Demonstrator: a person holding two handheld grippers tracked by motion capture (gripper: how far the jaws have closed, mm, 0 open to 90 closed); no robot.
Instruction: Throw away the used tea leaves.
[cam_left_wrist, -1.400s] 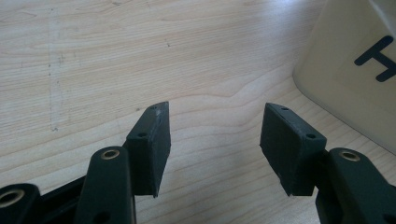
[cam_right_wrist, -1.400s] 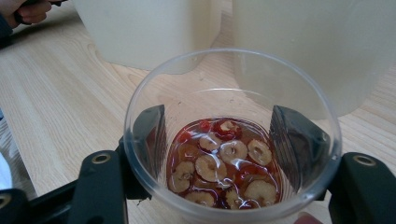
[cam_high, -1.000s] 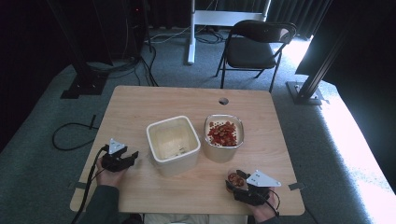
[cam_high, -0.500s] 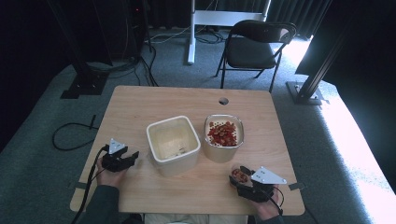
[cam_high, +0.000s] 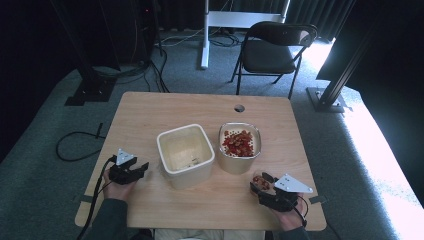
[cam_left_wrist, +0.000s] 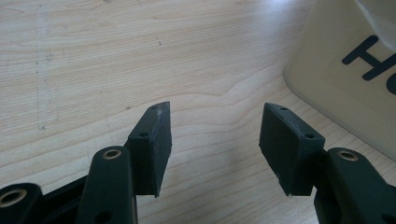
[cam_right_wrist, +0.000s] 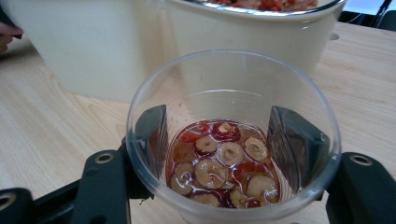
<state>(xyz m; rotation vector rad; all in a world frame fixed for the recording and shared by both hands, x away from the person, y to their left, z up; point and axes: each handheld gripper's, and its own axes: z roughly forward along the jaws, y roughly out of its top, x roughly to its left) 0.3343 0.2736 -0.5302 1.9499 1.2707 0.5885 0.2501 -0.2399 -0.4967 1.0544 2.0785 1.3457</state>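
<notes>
Pale wood-grain table (cam_high: 150, 115) carries a square cream tub (cam_high: 186, 155) and a rounded tub of red slices (cam_high: 240, 147). Near its front edge, the right hand-held gripper (cam_right_wrist: 217, 154) pinches a clear round cup (cam_right_wrist: 233, 135) of ring-shaped dried slices; the left hand-held gripper (cam_left_wrist: 215, 140) stands spread, empty.

cream bin (cam_left_wrist: 345, 88): lettering cut off | clear cup (cam_right_wrist: 233, 140): base hidden
</notes>
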